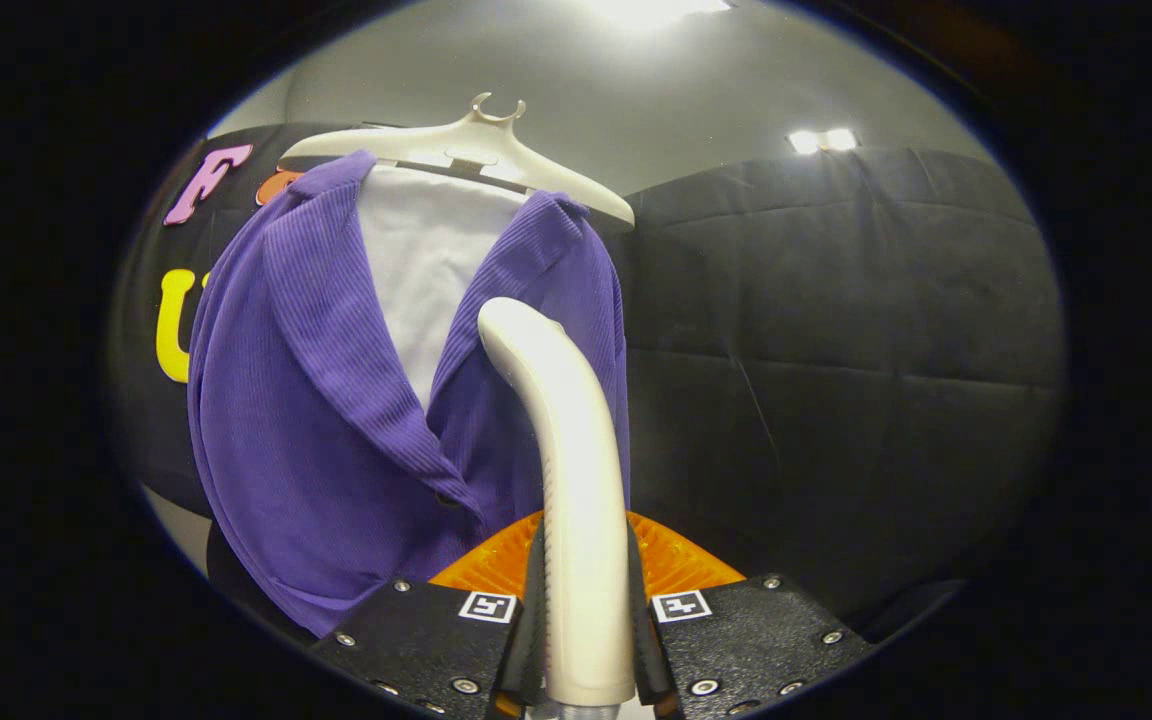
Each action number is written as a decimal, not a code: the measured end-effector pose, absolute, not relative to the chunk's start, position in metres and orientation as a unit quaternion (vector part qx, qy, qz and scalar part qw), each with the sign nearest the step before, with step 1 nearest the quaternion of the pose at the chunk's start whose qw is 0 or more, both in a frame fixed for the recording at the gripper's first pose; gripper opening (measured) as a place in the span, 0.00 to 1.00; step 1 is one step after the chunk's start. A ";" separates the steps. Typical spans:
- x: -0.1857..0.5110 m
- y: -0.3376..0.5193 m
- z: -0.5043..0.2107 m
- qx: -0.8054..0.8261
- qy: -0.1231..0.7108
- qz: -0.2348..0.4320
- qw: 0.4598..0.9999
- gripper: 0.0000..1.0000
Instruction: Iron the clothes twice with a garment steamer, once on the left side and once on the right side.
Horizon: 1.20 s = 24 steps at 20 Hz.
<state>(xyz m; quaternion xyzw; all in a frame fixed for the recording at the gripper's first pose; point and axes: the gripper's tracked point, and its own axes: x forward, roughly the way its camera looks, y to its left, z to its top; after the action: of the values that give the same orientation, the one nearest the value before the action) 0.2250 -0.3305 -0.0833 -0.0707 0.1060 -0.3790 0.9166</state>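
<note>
Gripper [586,640] clamped the steamer handle [576,500] between both fingers, holding it upright so the head reached the purple jacket [316,400], which hung on a hanger [476,145] just ahead, likely for a pass down its right front panel.

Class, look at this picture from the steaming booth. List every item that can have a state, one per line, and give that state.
Gripper: shut on the steamer handle, both fingers pressing its sides.
Garment steamer: held upright between the fingers, head bent toward the purple top; no steam visible.
Purple top: hanging on the hanger, open at the neck, lapels folded back.
White hanger: upright, carrying the top.
White panel: showing inside the neckline.
</note>
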 end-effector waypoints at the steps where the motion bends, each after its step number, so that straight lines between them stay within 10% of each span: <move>1: 0.220 -0.329 -0.093 -0.073 0.113 -0.377 0.917 0.35; 24: 0.161 -0.342 -0.222 -0.117 0.236 -0.351 0.899 0.35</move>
<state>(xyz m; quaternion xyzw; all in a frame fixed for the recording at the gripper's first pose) 0.1613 -0.3423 -0.2218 -0.1171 0.2359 -0.3508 0.8986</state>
